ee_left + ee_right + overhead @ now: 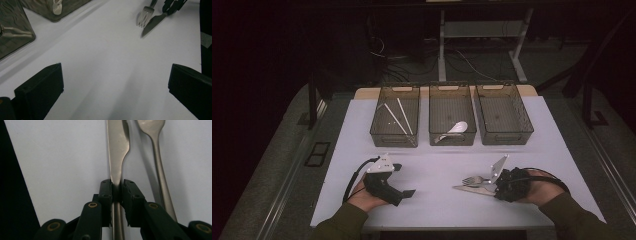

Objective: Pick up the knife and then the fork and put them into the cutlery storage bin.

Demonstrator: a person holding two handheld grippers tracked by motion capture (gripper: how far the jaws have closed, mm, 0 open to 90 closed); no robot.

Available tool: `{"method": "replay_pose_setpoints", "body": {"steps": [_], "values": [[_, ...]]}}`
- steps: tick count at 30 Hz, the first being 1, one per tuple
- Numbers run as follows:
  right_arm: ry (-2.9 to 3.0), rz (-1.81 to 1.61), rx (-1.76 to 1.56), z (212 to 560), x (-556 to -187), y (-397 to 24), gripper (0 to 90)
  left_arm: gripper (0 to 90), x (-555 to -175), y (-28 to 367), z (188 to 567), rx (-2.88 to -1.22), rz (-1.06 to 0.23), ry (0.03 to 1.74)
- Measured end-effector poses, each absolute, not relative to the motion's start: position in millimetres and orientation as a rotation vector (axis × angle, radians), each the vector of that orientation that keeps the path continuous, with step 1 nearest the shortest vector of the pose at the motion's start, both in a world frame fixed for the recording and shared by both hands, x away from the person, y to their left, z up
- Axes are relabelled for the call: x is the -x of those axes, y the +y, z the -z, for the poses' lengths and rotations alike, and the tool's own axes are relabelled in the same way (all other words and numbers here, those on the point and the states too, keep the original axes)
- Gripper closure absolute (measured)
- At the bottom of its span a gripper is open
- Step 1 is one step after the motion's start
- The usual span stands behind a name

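Right gripper (116, 195) has its two black jaws pinched onto the handle of the knife (117, 152), the pads pressing the metal from either side just below where the handle widens into the blade. The knife runs straight out ahead of the jaws, blade away from the hand, lying low over the white table (437, 200); whether it has cleared the surface I cannot tell. A fork (160, 177) lies just beside it, nearly parallel and not between the pads (close enough that a careless lift might drag it along). To do this step well, I judge the grip should stay firm and square on the handle, the knife be raised level so the long blade does not swing or tip downward, and the hand drawn clear of the fork before travelling toward the three mesh bins (501, 112) at the far side of the table. The right-hand bin looks empty, while the middle one holds a white spoon (457, 128) and the left one white sticks (398, 119). Left gripper (404, 180) rests on the table well apart, jaws spread wide and holding nothing.
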State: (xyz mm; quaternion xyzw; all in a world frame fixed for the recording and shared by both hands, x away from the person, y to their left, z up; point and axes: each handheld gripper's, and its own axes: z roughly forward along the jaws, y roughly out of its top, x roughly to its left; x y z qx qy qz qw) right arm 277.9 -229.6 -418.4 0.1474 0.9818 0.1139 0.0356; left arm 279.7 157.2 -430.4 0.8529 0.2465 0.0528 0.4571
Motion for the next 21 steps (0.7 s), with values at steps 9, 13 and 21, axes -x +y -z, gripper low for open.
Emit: {"method": "replay_pose_setpoints", "body": {"steps": [9, 13, 21], "values": [[3.018, -0.265, -0.409, 419.1, -277.5, -222.7, 77.7, 0.0, -279.5, 155.9, 431.3, -2.107, -0.120, 0.602], [3.018, -0.259, -0.387, 419.2, -276.6, -221.7, 79.2, 0.0, -279.5, 155.5, 431.5, -2.110, -0.119, 0.602], [3.014, -0.293, -0.368, 419.3, -275.7, -224.8, 79.6, 0.0, -279.5, 155.7, 431.2, -2.108, -0.119, 0.602]]}}
